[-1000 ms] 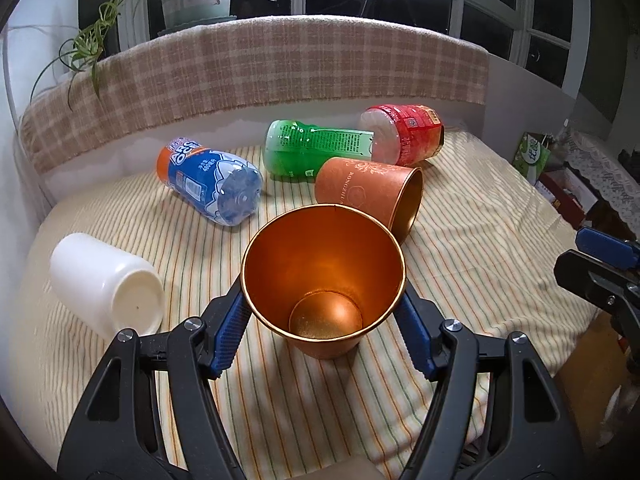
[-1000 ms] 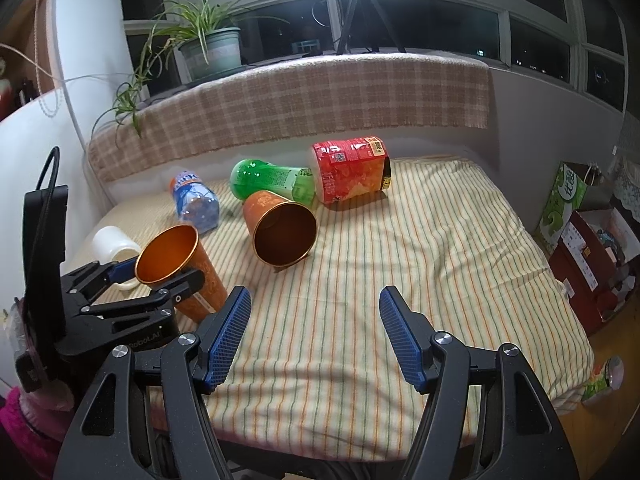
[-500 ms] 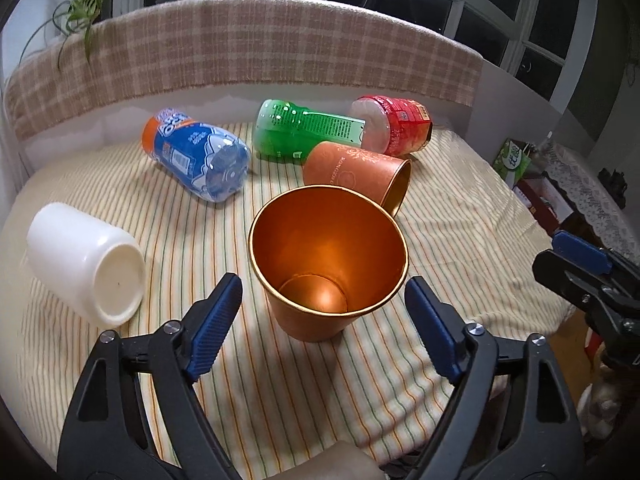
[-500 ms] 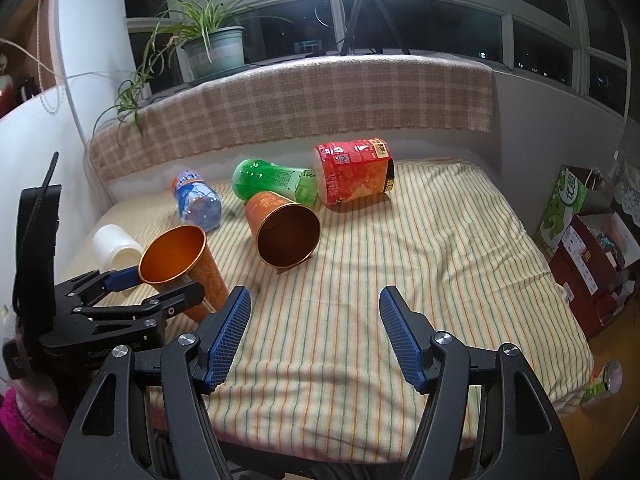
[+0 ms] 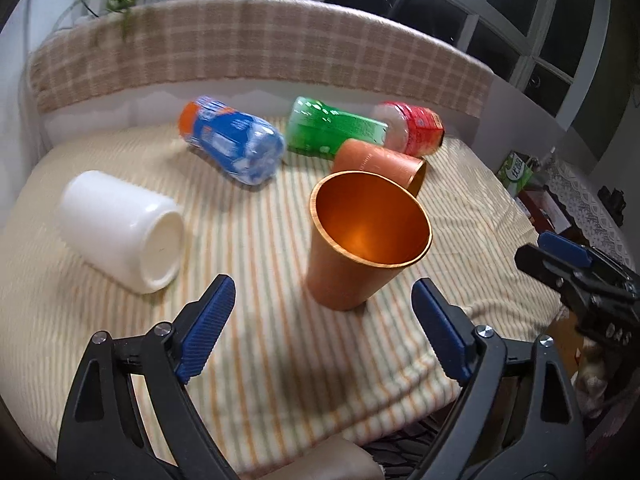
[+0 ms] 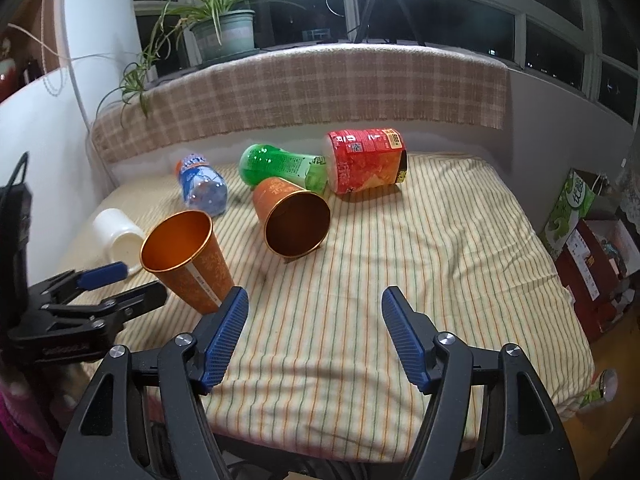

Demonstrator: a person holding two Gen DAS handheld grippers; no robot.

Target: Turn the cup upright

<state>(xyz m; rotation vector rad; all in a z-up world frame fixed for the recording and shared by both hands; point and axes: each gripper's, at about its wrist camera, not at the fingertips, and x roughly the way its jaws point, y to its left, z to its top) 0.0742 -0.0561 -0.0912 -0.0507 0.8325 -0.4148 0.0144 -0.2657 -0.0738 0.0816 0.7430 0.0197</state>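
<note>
The orange cup (image 5: 362, 240) stands upright on the striped blanket (image 5: 260, 264), just ahead of the left claw (image 5: 322, 328), whose jaws are spread wide and clear of it. A second orange cup (image 6: 294, 216) lies on its side beyond. The right claw (image 6: 314, 336) hovers wide and empty.

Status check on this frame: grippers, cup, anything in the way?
Left gripper open, clear of the cup. Right gripper open, empty. Cup upright on the cloth. Second cup on its side behind it.
</note>
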